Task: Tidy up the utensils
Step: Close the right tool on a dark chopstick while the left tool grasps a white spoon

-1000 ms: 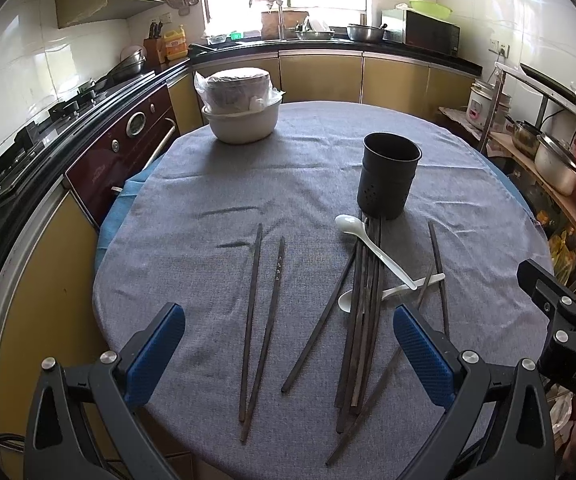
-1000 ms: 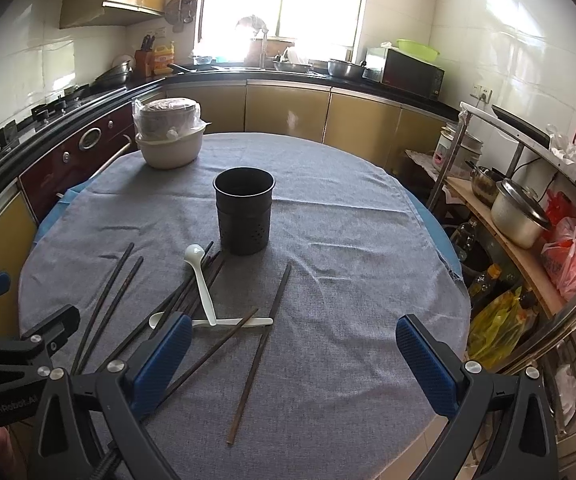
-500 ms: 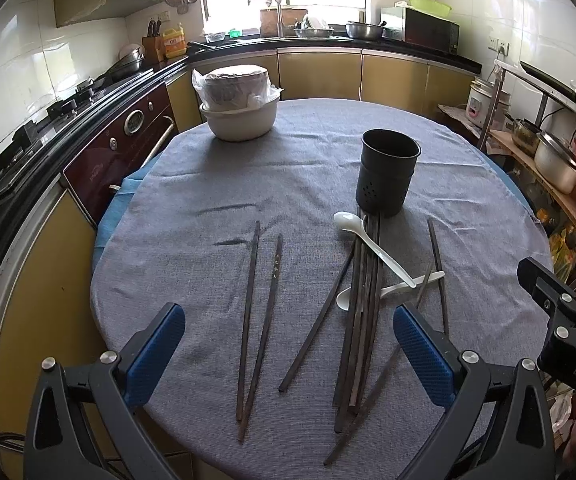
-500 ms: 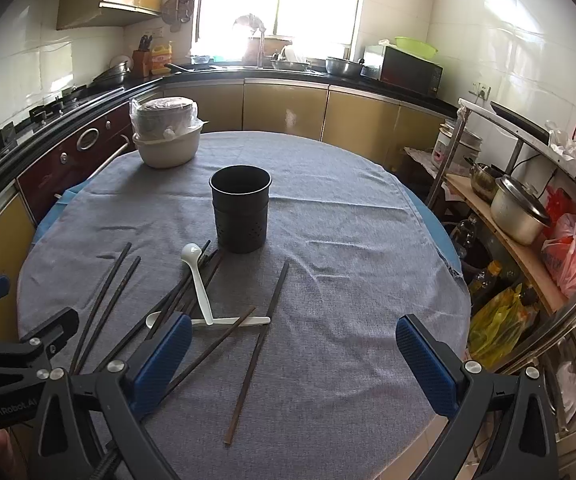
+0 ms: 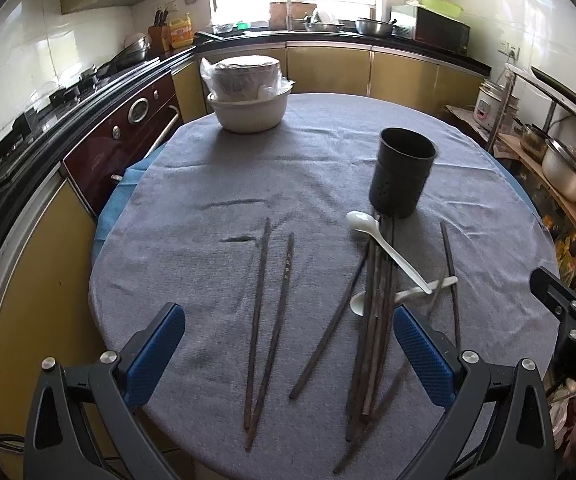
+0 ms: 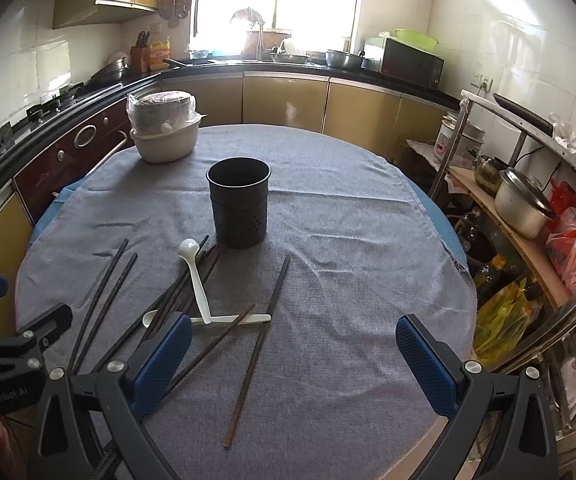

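Note:
A black perforated utensil holder (image 5: 403, 172) stands upright and looks empty on the round table; it also shows in the right wrist view (image 6: 239, 202). Several dark chopsticks (image 5: 375, 316) lie scattered in front of it, with a separate pair (image 5: 272, 320) to the left. Two white spoons lie crossed over them, one (image 5: 387, 254) over the other (image 5: 403, 294); both show in the right wrist view, the upper (image 6: 196, 276) and the lower (image 6: 244, 319). One chopstick (image 6: 260, 344) lies alone. My left gripper (image 5: 288, 356) is open and empty above the near chopstick ends. My right gripper (image 6: 293, 364) is open and empty above the near table edge.
A white bowl stack wrapped in plastic (image 5: 248, 96) stands at the table's far left. The grey cloth (image 6: 347, 240) covers the table. A stove and oven (image 5: 128, 120) run along the left. A shelf with pots and bags (image 6: 523, 208) stands to the right.
Both grippers have drifted slightly; the table shifts a little in both views. Nothing on the table has moved and both grippers stay open.

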Demonstrator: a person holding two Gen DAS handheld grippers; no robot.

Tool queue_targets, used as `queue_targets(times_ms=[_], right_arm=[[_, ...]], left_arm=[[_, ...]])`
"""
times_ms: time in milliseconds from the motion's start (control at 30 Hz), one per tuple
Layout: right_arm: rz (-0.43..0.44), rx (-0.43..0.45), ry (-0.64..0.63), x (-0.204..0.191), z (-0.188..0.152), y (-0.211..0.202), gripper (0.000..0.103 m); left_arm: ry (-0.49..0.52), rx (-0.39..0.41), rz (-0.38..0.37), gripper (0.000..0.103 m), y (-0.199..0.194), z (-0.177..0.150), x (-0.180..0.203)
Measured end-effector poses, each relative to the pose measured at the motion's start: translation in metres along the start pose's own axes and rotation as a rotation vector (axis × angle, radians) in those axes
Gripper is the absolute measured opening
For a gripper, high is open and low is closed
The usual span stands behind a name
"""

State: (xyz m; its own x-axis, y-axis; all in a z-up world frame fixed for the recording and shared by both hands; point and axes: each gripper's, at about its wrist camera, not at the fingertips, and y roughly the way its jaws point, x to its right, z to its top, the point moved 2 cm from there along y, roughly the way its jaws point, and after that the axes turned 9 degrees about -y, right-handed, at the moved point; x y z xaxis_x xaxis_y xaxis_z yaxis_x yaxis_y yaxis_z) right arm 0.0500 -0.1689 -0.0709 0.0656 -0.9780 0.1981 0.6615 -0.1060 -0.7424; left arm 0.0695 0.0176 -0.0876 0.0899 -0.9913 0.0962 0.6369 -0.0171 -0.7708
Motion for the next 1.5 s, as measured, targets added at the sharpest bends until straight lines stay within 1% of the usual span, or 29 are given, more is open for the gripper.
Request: queue_targets(times_ms=[33,100,167,233,300,333,367,400,433,467,567,667,700,767,800,833,867,967,1000,1033,1067,1100,1200,1267,1367,1500], right_arm=[[0.02,-0.003,0.013,0.003,0.0,0.003,0.103],[0.091,-0.014,0.062,0.012,-0.001,0.01,0.103],[0.171,-0.028,0.132,0.026,-0.004,0.022,0.102],[0.233,-0.049,0.195,0.038,-0.006,0.035,0.101],[0.29,-0.071,0.249,0.048,-0.009,0.05,0.092],[0.316,-0.087,0.272,0.053,-0.009,0.059,0.09],[0.331,-0.098,0.285,0.056,-0.009,0.065,0.085],[0.345,-0.108,0.3,0.059,-0.009,0.073,0.078],[0.352,-0.112,0.307,0.06,-0.008,0.079,0.073],[0.357,-0.126,0.313,0.061,-0.007,0.088,0.065],[0.373,-0.179,0.309,0.058,-0.001,0.117,0.049],[0.377,-0.215,0.286,0.049,0.008,0.141,0.047],[0.381,-0.227,0.279,0.044,0.011,0.149,0.04],[0.392,-0.26,0.268,0.034,0.018,0.164,0.033],[0.388,-0.269,0.263,0.03,0.02,0.169,0.033],[0.371,-0.275,0.252,0.026,0.023,0.173,0.033],[0.35,-0.284,0.236,0.021,0.025,0.177,0.033],[0.317,-0.316,0.217,0.013,0.024,0.189,0.022],[0.292,-0.302,0.204,0.012,0.025,0.189,0.018],[0.28,-0.301,0.192,0.011,0.024,0.191,0.018],[0.275,-0.298,0.188,0.011,0.024,0.192,0.013],[0.27,-0.296,0.187,0.012,0.024,0.193,0.008],[0.267,-0.292,0.197,0.019,0.018,0.195,0.004],[0.292,-0.293,0.228,0.026,0.012,0.196,0.003],[0.306,-0.289,0.258,0.035,0.005,0.196,0.003],[0.333,-0.29,0.299,0.044,-0.002,0.196,0.003]], left_arm=[[-0.01,-0.001,0.002,0.103,0.002,0.002,-0.004],[-0.034,-0.001,0.005,0.103,0.007,0.007,-0.016],[-0.062,0.001,0.011,0.103,0.011,0.01,-0.029],[-0.08,0.0,0.017,0.103,0.016,0.013,-0.039],[-0.083,-0.002,0.044,0.103,0.022,0.015,-0.047],[-0.082,-0.006,0.054,0.103,0.025,0.015,-0.049],[-0.084,-0.012,0.057,0.103,0.029,0.015,-0.051],[-0.087,-0.023,0.052,0.103,0.032,0.016,-0.053],[-0.088,-0.033,0.041,0.103,0.035,0.016,-0.053],[-0.086,-0.049,0.023,0.103,0.04,0.017,-0.051],[-0.089,-0.094,-0.011,0.103,0.051,0.021,-0.047],[-0.087,-0.13,-0.063,0.099,0.059,0.027,-0.037],[-0.088,-0.147,-0.076,0.097,0.063,0.031,-0.034],[-0.113,-0.16,-0.072,0.089,0.069,0.038,-0.037],[-0.133,-0.167,-0.067,0.087,0.073,0.042,-0.04],[-0.15,-0.183,-0.066,0.084,0.077,0.046,-0.042],[-0.163,-0.198,-0.076,0.078,0.08,0.048,-0.042],[-0.169,-0.233,-0.12,0.066,0.087,0.054,-0.033],[-0.16,-0.247,-0.134,0.065,0.091,0.056,-0.027],[-0.152,-0.259,-0.142,0.059,0.095,0.057,-0.021],[-0.145,-0.273,-0.155,0.056,0.099,0.058,-0.014],[-0.137,-0.289,-0.178,0.056,0.104,0.06,-0.004],[-0.132,-0.345,-0.21,0.056,0.123,0.064,0.017],[-0.14,-0.383,-0.236,0.056,0.138,0.067,0.032],[-0.155,-0.427,-0.249,0.056,0.157,0.07,0.046],[-0.161,-0.441,-0.273,0.056,0.172,0.072,0.061]])
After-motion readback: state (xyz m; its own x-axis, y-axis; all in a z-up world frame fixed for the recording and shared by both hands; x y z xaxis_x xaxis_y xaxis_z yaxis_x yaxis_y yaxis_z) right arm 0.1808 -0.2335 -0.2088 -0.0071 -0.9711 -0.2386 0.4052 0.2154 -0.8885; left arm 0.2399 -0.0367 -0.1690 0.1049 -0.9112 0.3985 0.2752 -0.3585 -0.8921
